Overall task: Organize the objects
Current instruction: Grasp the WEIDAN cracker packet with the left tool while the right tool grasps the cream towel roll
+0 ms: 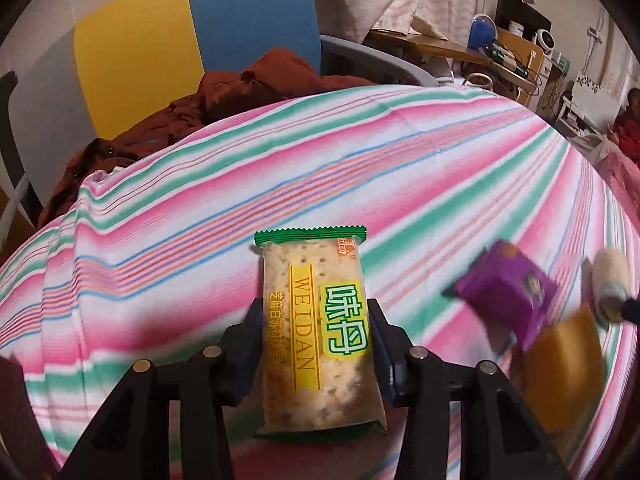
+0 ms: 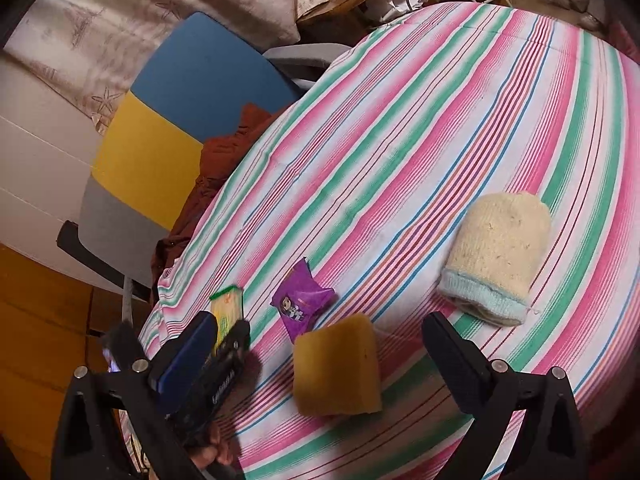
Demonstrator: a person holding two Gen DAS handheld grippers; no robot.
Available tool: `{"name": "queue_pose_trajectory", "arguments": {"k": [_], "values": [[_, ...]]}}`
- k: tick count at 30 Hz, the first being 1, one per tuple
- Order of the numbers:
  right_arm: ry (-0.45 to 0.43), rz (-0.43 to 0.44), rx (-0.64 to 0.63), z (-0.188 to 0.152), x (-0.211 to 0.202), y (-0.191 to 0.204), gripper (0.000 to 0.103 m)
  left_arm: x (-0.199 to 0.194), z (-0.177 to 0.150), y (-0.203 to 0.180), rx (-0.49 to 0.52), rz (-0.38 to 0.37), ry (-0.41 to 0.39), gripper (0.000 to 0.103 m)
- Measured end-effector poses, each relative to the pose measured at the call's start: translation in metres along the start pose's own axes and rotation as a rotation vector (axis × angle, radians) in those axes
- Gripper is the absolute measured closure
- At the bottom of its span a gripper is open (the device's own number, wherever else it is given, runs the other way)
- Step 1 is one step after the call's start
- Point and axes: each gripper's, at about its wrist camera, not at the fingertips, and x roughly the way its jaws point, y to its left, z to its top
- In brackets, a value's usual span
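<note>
Left to right across the striped worktop (image 2: 420, 128). At far left, beside the worktop's edge, a chair (image 1: 192, 36) with yellow and blue back panels carries a rust-red garment (image 1: 240, 88); neither seems part of the sorting. The left gripper (image 1: 314, 334) pinches a cracker packet (image 1: 316, 320) by its long sides, the wrapper standing lengthwise between the jaws with its green sealed end pointing forward; a grip across the narrow width probably keeps the flat packet from folding or slipping. The right wrist view shows this packet (image 2: 229, 310) near the worktop's left edge, though whether it touches the cloth cannot be told. Next lies a purple packet (image 2: 301, 300), crumpled and tilted on the cloth, just beside a yellow sponge (image 2: 338, 372) that sits nearest the right camera. The right gripper (image 2: 332, 354) is spread wide and holds nothing, its jaws standing either side of the sponge with clear gaps; this suggests the sponge is the likely next pick. Farthest right a cream knitted cap (image 2: 496, 256) with a pale blue band lies on its side, apart from the others. The four items sit loosely grouped, so the organizing appears to be at an early or middle stage.
</note>
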Motion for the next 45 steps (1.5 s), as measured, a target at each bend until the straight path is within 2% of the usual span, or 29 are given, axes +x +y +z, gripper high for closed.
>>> {"name": "queue_pose_trajectory", "arguments": {"k": [5, 11, 17, 23, 27, 35, 40, 43, 45], "values": [[-0.011, -0.024, -0.004, 0.000, -0.002, -0.001, 0.000, -0.017, -0.022, -0.008, 0.043, -0.002, 0.018, 0.055], [-0.024, -0.028, 0.004, 0.000, -0.004, -0.003, 0.000, -0.040, -0.053, -0.008, 0.029, -0.014, 0.028, 0.055], [-0.129, -0.024, 0.079, 0.003, -0.027, -0.019, 0.000, -0.068, -0.091, -0.010, 0.044, -0.008, -0.006, 0.055], [-0.256, -0.063, 0.234, 0.005, -0.054, -0.053, 0.000, -0.089, -0.127, -0.008, 0.066, 0.001, -0.075, 0.055], [-0.234, -0.096, 0.317, 0.004, -0.051, -0.070, 0.000, -0.092, -0.134, -0.005, 0.071, -0.002, -0.109, 0.055], [-0.180, -0.178, 0.272, 0.006, -0.042, -0.064, 0.000, -0.091, -0.136, -0.001, 0.055, -0.030, -0.134, 0.055], [-0.128, -0.273, 0.233, 0.015, -0.038, -0.054, 0.000, -0.091, -0.139, -0.001, 0.048, -0.042, -0.140, 0.055], [-0.110, -0.395, 0.209, 0.028, -0.031, -0.056, 0.000, -0.091, -0.140, 0.001, 0.040, -0.054, -0.141, 0.055], [-0.083, -0.401, 0.201, 0.033, -0.021, -0.060, 0.000, -0.091, -0.140, 0.001, 0.039, -0.055, -0.142, 0.055]]}}
